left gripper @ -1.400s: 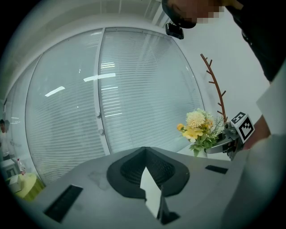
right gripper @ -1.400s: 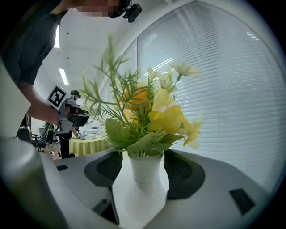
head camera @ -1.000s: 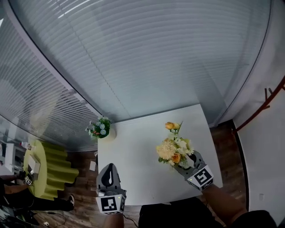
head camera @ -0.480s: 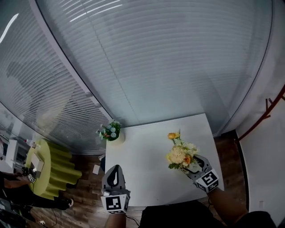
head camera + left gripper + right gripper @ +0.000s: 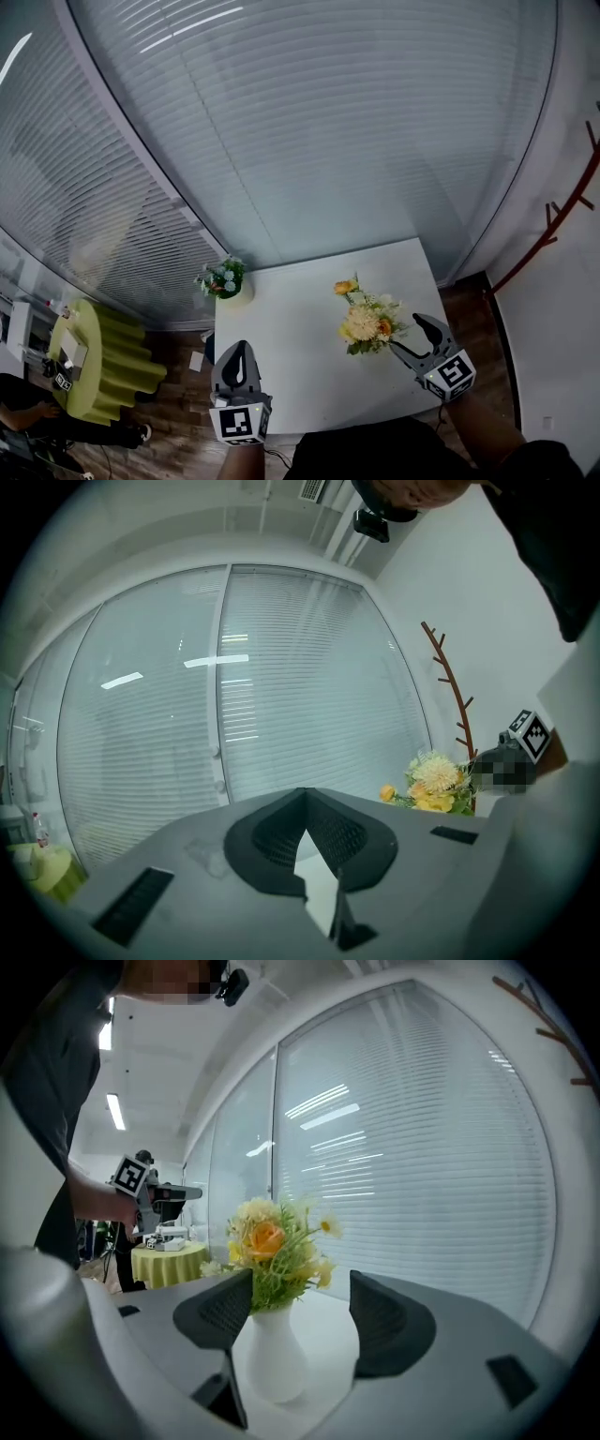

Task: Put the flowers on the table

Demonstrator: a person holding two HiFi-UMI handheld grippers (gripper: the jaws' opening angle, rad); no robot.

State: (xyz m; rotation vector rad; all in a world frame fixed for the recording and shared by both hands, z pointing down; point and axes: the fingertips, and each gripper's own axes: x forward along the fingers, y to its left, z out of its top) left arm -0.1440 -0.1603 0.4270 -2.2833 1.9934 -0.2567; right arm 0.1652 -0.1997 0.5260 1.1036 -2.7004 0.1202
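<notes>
Backing off now, the right gripper (image 5: 302, 1316) has slid away from the flowers (image 5: 364, 322), which a second ago sat right over its jaws. Those jaws are opening wide. The white vase (image 5: 270, 1358) stands between them, upright on the white table (image 5: 291, 361). There's clear space between the vase and one jaw, while the other sits just beside it, and whether they touch I cannot tell. So the bouquet is down, toward the table's right side as the head view has it. Over on the left, the left gripper (image 5: 305, 841) hangs at the table's near edge, jaws closed together with nothing between them. At the far left corner stands a small potted plant (image 5: 223, 278), well apart from the vase.
</notes>
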